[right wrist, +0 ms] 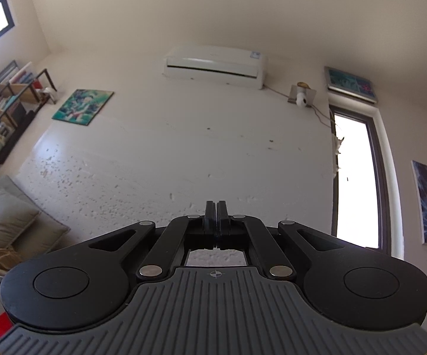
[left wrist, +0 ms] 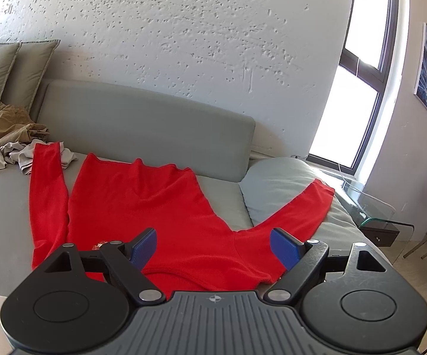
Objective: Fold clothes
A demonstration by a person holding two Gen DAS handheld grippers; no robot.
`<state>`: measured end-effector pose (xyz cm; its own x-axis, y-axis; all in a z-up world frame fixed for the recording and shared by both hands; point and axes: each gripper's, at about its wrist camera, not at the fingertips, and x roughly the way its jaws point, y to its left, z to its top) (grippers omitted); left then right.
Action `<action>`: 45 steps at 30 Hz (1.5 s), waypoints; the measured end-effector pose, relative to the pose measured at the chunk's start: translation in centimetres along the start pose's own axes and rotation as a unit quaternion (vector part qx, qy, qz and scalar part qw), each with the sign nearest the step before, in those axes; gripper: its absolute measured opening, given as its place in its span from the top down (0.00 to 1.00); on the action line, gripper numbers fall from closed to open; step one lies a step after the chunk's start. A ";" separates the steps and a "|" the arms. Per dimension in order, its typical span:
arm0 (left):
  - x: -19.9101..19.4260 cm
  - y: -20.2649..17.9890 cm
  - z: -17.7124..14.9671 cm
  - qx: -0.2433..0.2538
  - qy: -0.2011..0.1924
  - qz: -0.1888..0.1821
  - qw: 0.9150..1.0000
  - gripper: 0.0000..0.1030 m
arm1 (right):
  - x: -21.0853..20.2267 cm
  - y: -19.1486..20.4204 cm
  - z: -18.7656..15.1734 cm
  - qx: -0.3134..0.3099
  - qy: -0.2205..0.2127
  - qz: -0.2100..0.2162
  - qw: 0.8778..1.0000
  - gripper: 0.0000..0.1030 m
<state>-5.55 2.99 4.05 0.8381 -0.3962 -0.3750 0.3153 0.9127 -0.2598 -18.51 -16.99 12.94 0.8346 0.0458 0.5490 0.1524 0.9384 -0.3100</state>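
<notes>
The near end of the red top [left wrist: 142, 204] is hidden behind the left gripper [left wrist: 213, 248], so its collar edge can only partly be made out just above the gripper's body. A small shiny thing beside the left blue pad is too small to tell. The heap of tan and beige clothes [left wrist: 9, 145] at the far left is cut off by the frame edge.

The red top lies spread flat on the grey sofa [left wrist: 142, 118], its hem toward the backrest. One sleeve runs straight along its left side, its cuff lying on the edge of the clothes heap; the other sleeve angles out to the right over a grey cushion [left wrist: 275, 183]. The left gripper is over the near part of the top with its jaws wide apart, the red cloth showing between the two pads and nothing pinched; whether the pads touch the cloth cannot be told.

The right gripper [right wrist: 216, 207] points up at the wall below an air conditioner [right wrist: 215, 65], its jaws pressed together on nothing. No part of the red top shows in its view.
</notes>
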 end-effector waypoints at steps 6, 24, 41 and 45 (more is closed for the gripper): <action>0.1 0.3 0.2 -0.002 -0.001 0.011 1.000 0.19 | 1.3 -0.1 -0.5 0.012 0.048 0.010 0.999 0.58; 2.8 26.8 5.0 -0.229 0.086 0.158 0.957 0.26 | 18.5 11.6 -15.3 0.191 0.607 0.306 0.708 0.00; 27.4 45.7 12.8 -0.312 0.016 0.113 0.943 0.69 | 36.1 21.4 -27.6 0.291 0.689 0.315 0.584 0.01; 31.5 47.1 13.1 -0.283 0.029 0.139 0.949 0.69 | 35.5 23.3 -33.1 0.288 0.719 0.287 0.564 0.03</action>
<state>41.54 34.82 -8.32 0.8227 -0.1682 -0.5431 -0.2176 0.7893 -0.5741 32.15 -4.82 -0.46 0.2884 0.4627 -0.8383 -0.2130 0.8845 0.4150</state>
